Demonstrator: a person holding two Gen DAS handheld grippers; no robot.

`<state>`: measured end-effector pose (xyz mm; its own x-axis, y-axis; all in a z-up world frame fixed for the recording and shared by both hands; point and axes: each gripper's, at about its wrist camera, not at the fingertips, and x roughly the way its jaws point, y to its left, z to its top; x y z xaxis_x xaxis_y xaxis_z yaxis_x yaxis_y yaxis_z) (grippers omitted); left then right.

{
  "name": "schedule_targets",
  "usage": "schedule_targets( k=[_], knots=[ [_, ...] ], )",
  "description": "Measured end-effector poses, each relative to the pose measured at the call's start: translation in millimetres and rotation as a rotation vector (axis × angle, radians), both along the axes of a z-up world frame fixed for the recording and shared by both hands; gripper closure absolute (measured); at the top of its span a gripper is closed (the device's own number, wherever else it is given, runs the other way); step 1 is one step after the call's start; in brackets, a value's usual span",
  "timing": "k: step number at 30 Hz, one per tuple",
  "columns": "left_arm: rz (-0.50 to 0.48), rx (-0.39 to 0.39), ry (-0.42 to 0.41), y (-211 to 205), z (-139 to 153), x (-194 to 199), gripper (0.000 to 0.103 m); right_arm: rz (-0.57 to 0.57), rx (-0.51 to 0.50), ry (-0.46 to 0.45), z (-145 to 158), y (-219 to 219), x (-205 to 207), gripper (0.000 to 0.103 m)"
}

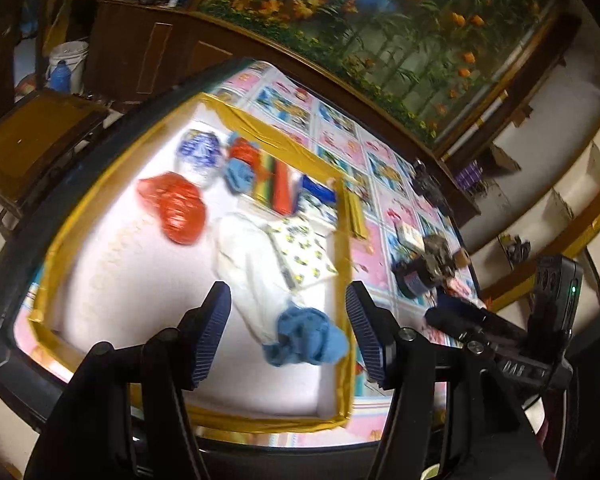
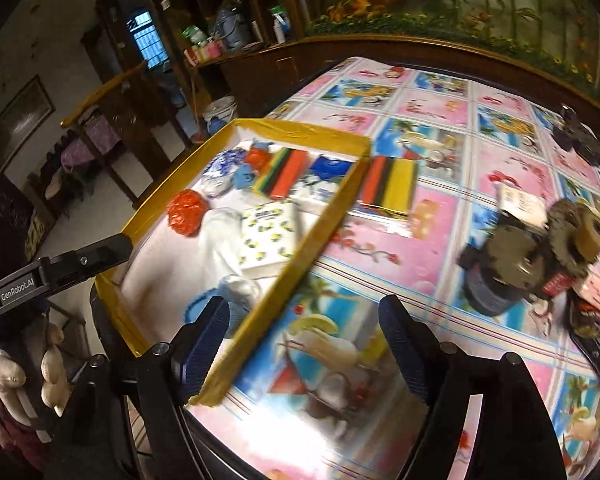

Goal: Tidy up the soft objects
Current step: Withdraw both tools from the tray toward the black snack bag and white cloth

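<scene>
- Your left gripper point(image 1: 286, 338) hangs with jaws apart and empty above the crumpled blue cloth point(image 1: 306, 334), which lies in the yellow-taped white tray point(image 1: 342, 216) by its near right corner.
- Your right gripper point(image 2: 302, 346) gapes wide and empty, straddling the tray's right edge over the pink picture-patterned table point(image 2: 440, 196).

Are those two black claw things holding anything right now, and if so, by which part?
No, nothing is held. The left gripper has open jaws above a blue cloth in the yellow-edged tray. The right gripper is open too, over the tray's edge and the tablecloth.
</scene>
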<state>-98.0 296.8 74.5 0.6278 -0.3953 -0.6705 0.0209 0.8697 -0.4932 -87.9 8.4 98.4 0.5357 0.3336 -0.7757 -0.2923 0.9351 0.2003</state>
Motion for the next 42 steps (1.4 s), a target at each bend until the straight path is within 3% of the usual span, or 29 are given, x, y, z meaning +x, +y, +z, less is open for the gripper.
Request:
schedule_targets(
  k=[11, 17, 20, 28, 30, 33, 39, 42],
  knots=[
    [-0.214, 0.09, 0.072, -115.6, -13.0, 5.3, 0.045, -0.423, 0.132, -0.051, 11.3, -204.6, -62.1, 0.023],
    [-0.273, 0.115, 0.103, -153.0, -19.2, 3.5, 0.045, -0.586, 0.165, -0.064, 8.5, -277.1, -87.3, 0.023],
    [-0.287, 0.125, 0.119, -163.3, -22.9, 3.6, 0.045, -0.614, 0.18, -0.061, 6.3, -290.3, -87.9, 0.021],
    [-0.292, 0.129, 0.142, -172.6, -27.3, 2.5, 0.045, -0.53, 0.245, -0.061, -8.1, -301.5, -31.6, 0.021],
    [-0.286, 0.129, 0.144, -171.3, -28.0, 2.4, 0.045, -0.447, 0.221, 0.014, -26.4, -289.6, -0.4, 0.016],
    [-0.28, 0.122, 0.146, -167.9, -29.3, 1.5, 0.045, -0.389, 0.167, 0.084, -45.8, -269.8, 19.8, 0.019],
    [-0.284, 0.112, 0.158, -166.5, -35.1, 3.8, 0.045, -0.073, 0.257, 0.134, -47.1, -200.2, 0.8, 0.019],
    [-0.299, 0.106, 0.159, -168.0, -37.2, 3.1, 0.045, -0.038, 0.253, 0.107, -43.4, -192.6, -6.5, 0.021]
  ],
)
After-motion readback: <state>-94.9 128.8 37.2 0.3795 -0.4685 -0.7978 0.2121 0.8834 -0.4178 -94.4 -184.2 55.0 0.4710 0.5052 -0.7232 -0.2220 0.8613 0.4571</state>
